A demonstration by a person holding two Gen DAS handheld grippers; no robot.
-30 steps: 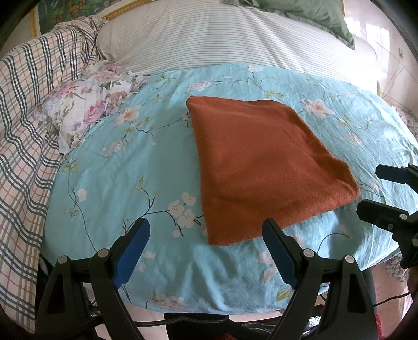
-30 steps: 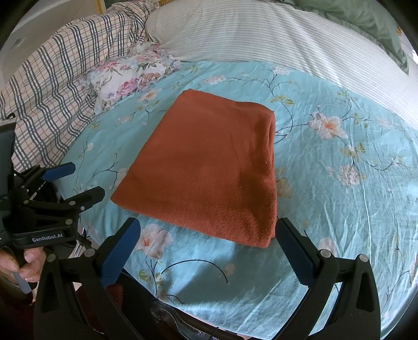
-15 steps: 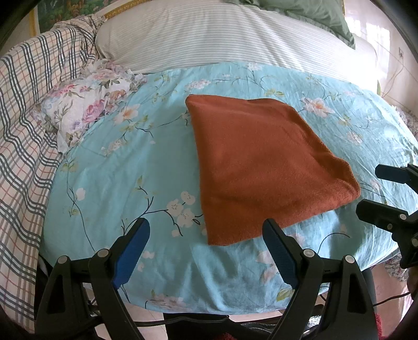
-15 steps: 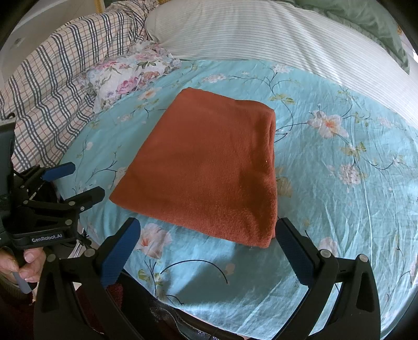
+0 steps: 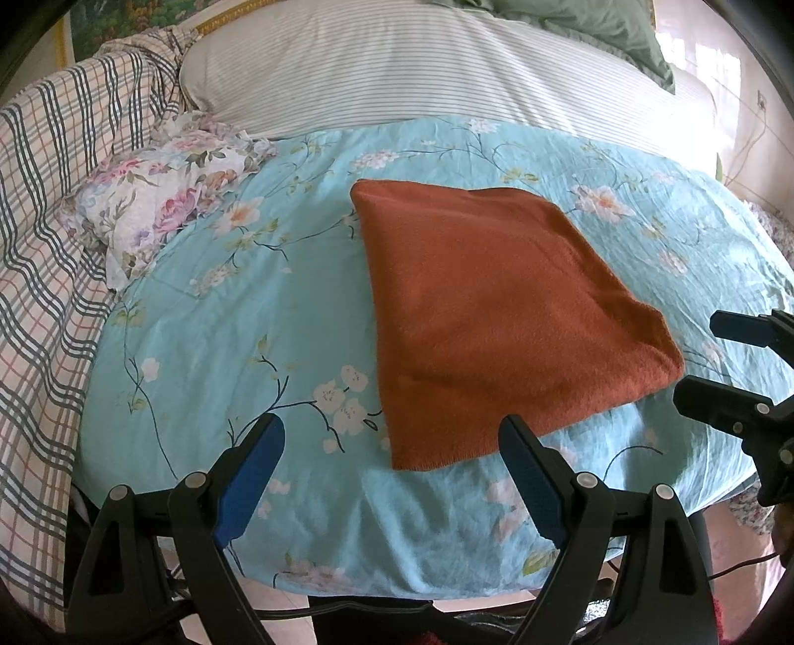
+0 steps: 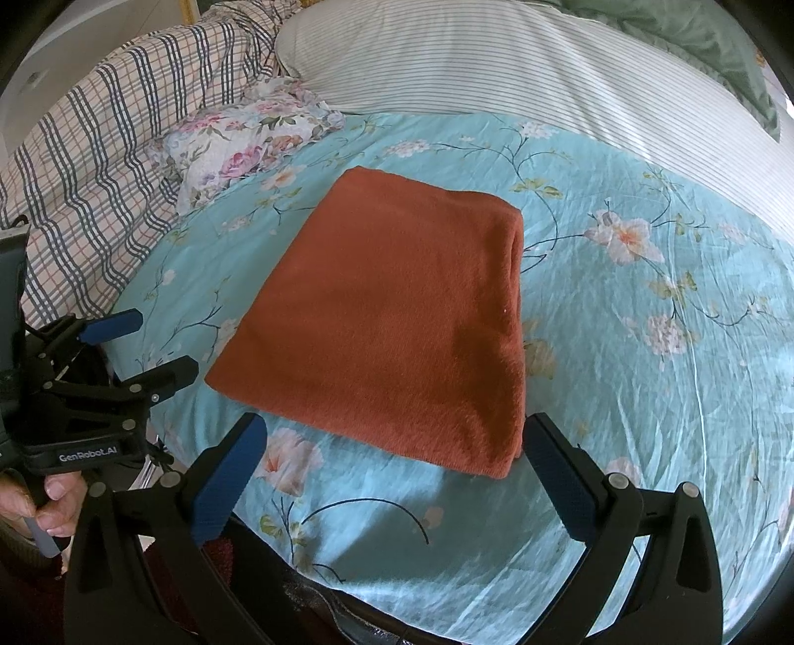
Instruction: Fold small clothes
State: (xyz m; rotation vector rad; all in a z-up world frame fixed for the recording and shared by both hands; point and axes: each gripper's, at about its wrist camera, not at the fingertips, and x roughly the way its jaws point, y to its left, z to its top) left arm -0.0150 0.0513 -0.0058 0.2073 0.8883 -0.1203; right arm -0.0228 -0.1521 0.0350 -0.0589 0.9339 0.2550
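Observation:
A rust-orange cloth (image 5: pixel 496 317) lies folded into a flat rectangle on the turquoise floral sheet (image 5: pixel 238 317); it also shows in the right wrist view (image 6: pixel 397 322). My left gripper (image 5: pixel 392 436) is open and empty, hovering just in front of the cloth's near left corner. My right gripper (image 6: pixel 392 436) is open and empty, hovering in front of the cloth's near right edge. Each gripper appears at the edge of the other's view: the right one (image 5: pixel 704 357) and the left one (image 6: pixel 149 342).
A crumpled floral cloth (image 5: pixel 164 198) lies at the sheet's far left. A plaid blanket (image 5: pixel 44 238) covers the left side. A striped pillow (image 5: pixel 422 64) and a green pillow (image 5: pixel 595 30) lie behind. The bed's front edge (image 5: pixel 397 585) is just below the grippers.

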